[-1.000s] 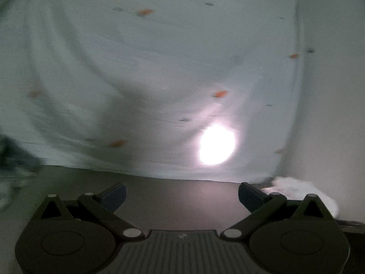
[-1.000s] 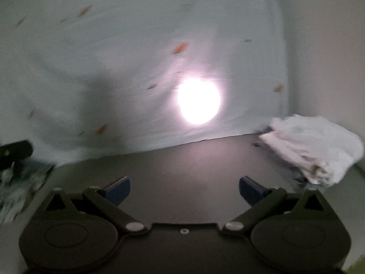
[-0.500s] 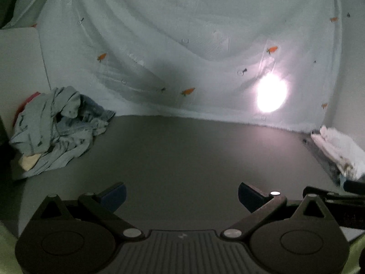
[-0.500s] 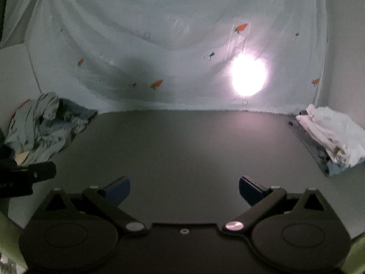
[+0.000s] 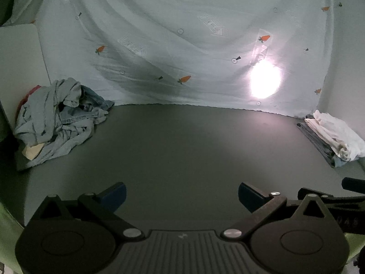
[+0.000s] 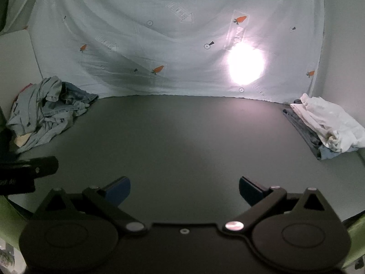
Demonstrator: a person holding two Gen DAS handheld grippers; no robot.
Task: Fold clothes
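**Picking the Next Garment: Both Claws Empty**

Nearest: left gripper [image 5: 181,194] spread wide, blue fingertips [image 5: 114,193] well apart, nothing between them. Right gripper [image 6: 184,191] likewise spread, pinching nothing. Both held just above the near edge of the dark table [image 5: 182,148], side by side.

Directly ahead of both claws: bare tabletop, suited as the folding area.

Farther ahead and to the left: crumpled pile of unfolded clothes [image 5: 59,123], mostly pale blue and denim, heaped against the left wall, a cream scrap at its near edge. Farther ahead and to the right: folded stack [image 6: 326,125], white garment on top, blue-grey pieces beneath.

Farthest: hanging sheet [image 5: 182,34] with a carrot print, bright lamp glare [image 5: 264,81] ahead and slightly right.

Likely step in hand: fetch one garment from the pile.

- Reach with the left claw, nearest to the pile; keep jaws spread until a single layer sits between the fingertips.
- Aim for a raised fold or hem on top, not the tangled middle.
- Lift slowly; check for trailing garments.
- Bring to the bare centre, spread flat with both claws before folding.
- Keep well apart from the finished stack.
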